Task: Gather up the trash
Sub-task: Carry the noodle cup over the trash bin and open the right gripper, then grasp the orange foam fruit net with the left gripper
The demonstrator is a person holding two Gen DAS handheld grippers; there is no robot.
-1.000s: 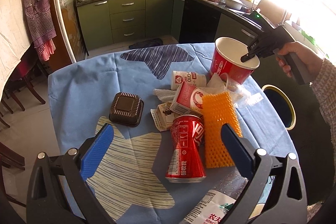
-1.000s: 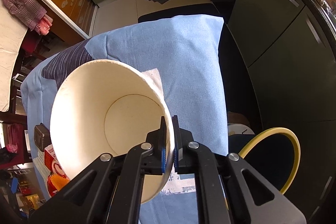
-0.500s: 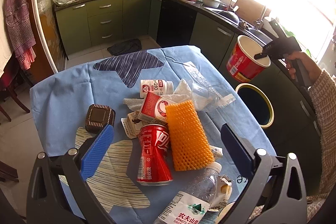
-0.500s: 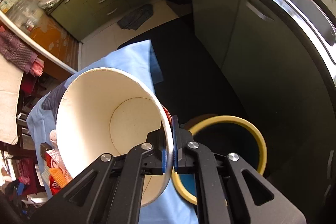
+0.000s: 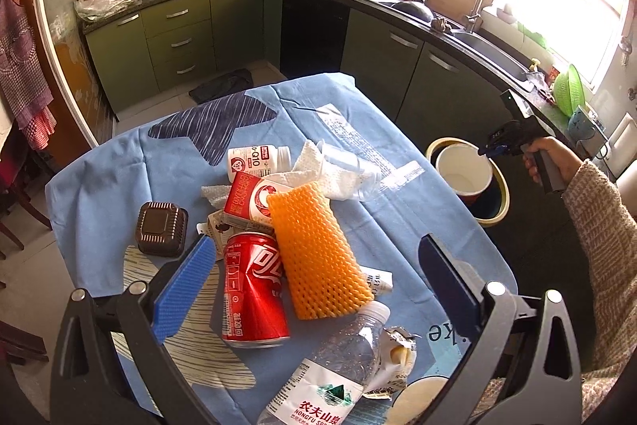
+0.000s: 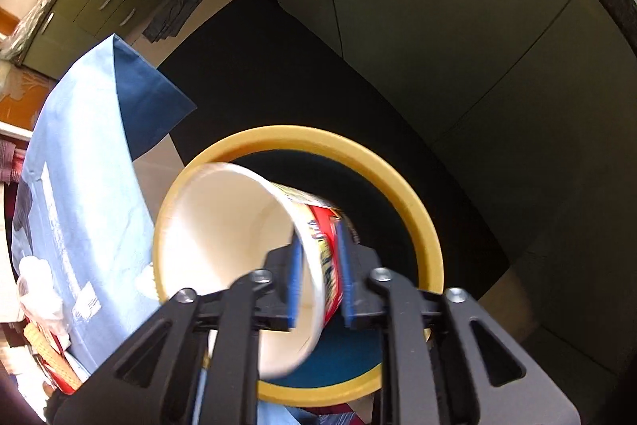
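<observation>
The right gripper has just been opening; its blue pads stand a little apart with the wall of the paper cup between them, loose and blurred. Just beyond, the cup tips into the yellow-rimmed bin. Only the left wrist view shows the left gripper, spread wide over the red can, with the orange foam net beside it.
</observation>
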